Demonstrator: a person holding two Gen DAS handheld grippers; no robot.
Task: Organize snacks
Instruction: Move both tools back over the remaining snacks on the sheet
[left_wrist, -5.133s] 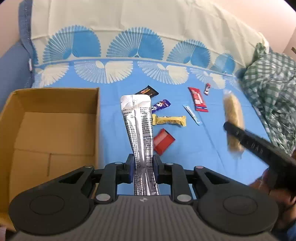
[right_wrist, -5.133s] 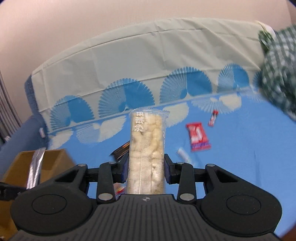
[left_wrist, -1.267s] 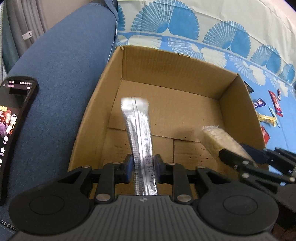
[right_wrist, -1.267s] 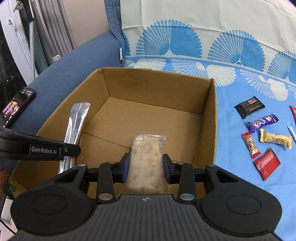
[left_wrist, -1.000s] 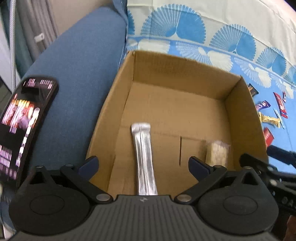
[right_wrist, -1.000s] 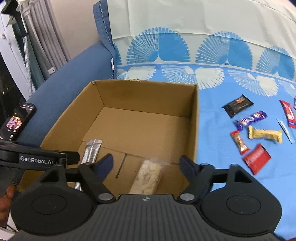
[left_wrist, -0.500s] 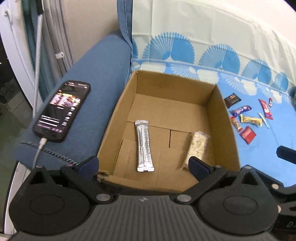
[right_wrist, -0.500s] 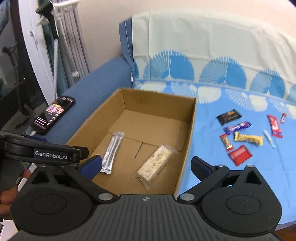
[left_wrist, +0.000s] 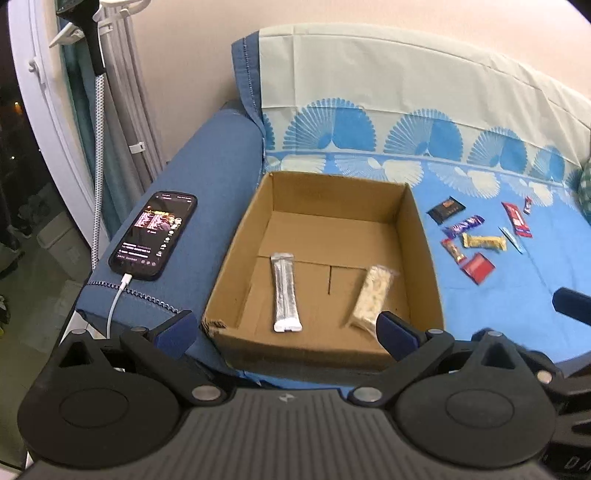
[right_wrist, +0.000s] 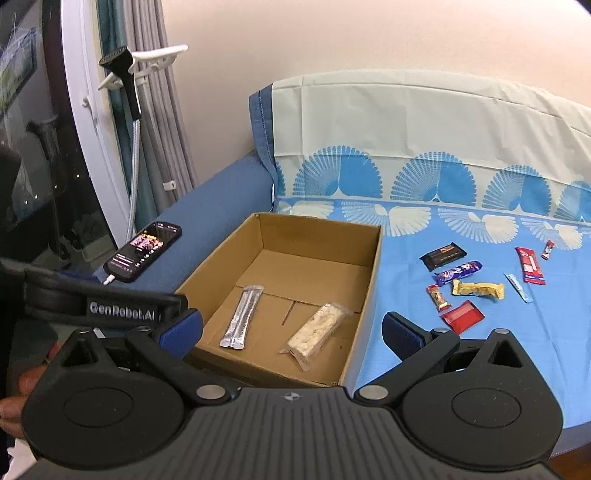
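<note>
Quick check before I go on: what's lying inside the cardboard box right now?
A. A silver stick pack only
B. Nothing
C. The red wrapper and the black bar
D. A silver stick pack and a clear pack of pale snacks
D: the silver stick pack and the clear pack of pale snacks lie side by side on the cardboard box floor.

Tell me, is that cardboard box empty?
No. The box holds two snacks lying flat on its floor: a silver packet and a clear pack of pale pieces.
</note>
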